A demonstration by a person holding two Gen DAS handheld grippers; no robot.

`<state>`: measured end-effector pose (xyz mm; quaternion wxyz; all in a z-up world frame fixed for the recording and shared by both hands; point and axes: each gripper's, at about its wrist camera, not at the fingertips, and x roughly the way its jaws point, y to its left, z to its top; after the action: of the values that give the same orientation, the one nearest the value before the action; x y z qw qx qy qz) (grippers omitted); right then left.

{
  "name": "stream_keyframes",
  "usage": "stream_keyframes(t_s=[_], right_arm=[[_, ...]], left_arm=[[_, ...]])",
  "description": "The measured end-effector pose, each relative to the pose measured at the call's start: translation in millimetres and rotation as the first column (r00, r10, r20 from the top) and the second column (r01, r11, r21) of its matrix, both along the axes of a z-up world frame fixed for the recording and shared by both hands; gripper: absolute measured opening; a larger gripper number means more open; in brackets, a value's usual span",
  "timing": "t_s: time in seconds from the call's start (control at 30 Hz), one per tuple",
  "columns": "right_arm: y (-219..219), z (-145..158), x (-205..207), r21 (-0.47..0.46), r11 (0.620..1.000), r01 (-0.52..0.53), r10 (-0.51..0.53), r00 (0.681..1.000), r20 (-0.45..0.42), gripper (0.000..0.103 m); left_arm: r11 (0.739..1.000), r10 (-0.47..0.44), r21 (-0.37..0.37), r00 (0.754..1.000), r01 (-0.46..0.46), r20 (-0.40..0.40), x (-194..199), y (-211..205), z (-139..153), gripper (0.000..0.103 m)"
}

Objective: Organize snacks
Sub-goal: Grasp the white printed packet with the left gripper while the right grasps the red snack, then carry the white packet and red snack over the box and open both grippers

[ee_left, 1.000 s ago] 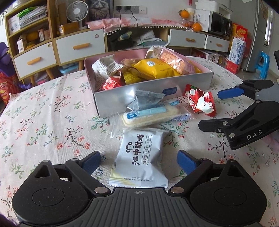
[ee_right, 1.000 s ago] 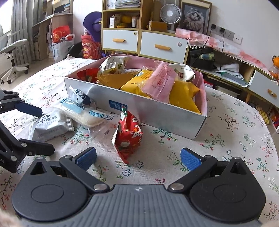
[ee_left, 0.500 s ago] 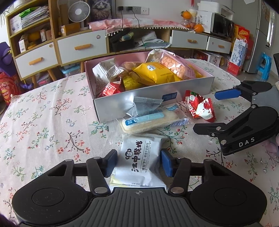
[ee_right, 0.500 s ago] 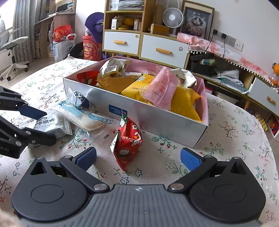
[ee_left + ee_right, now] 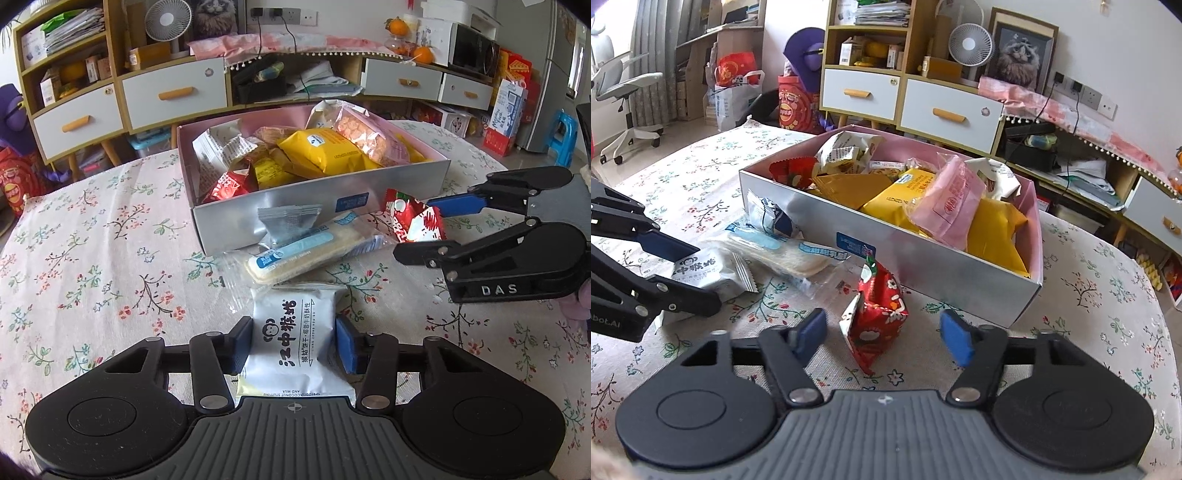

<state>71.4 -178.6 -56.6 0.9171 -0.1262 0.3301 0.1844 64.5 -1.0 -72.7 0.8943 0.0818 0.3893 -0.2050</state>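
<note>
Mostly done, judging by the load: silver cardboard box with pink lining [image 5: 321, 199] already heaped with yellow, pink, red and white snack packets, standing on the table with the floral cloth [image 5: 92, 258]. Four packets left outside it, all just in front of the near wall: white foil biscuit packet with black Chinese lettering [image 5: 295, 339], long clear-wrapped pale wafer bar with a blue label [image 5: 303, 251], small grey-blue foil sachet [image 5: 288, 221] leaning against the box wall and resting on the bar, and crumpled red-and-white foil packet [image 5: 875, 306] near the box's right part.

Left tool [image 5: 293, 347] clamped on the white biscuit packet, blue pads pressed against both long edges, packet lying flat on the cloth, not yet lifted, its far end touching the wafer bar. Right tool [image 5: 882, 334] apart, jaws standing wide on either side of the red-and-white packet, no pad touching it. Likely next: lift of the white packet into the box, closing on the red one.

Against a second ago: left jaws then wide, well clear of the white packet; half a second ago nearly against its edges; now closed on it. Right tool then further back from the red packet; now moved forward to straddle it, and narrowed a little. Box, bar and sachet unmoved on the table.
</note>
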Motion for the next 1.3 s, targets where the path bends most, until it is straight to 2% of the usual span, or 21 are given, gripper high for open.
stream_keyframes(t_s=[0.07, 0.17, 0.2, 0.9, 1.3], right_arm=[[1, 1, 0, 0.001, 1.000, -0.010, 0.010, 1.000, -0.005, 0.049], [4, 1, 0, -0.002, 0.999, -0.035, 0.035, 0.999, -0.010, 0.034], [5, 2, -1, -0.009, 0.999, -0.041, 0.041, 0.999, -0.008, 0.033], [6, 15, -6, -0.006, 0.999, -0.042, 0.042, 0.999, 0.021, 0.031], [10, 28, -9, 0.017, 0.999, -0.049, 0.048, 0.997, 0.053, 0.031]], left_arm=[[1.000, -0.003, 0.000, 1.000, 0.003, -0.003, -1, 0, 0, 0.045], [1.000, -0.007, -0.001, 1.000, 0.007, -0.005, -2, -1, 1, 0.045], [1.000, -0.009, -0.002, 1.000, 0.009, -0.005, -2, -1, 2, 0.045], [0.999, -0.016, -0.035, 1.000, 0.017, 0.015, -13, -2, 17, 0.044], [0.996, 0.026, -0.091, 0.998, -0.021, 0.062, -9, 7, 37, 0.045]])
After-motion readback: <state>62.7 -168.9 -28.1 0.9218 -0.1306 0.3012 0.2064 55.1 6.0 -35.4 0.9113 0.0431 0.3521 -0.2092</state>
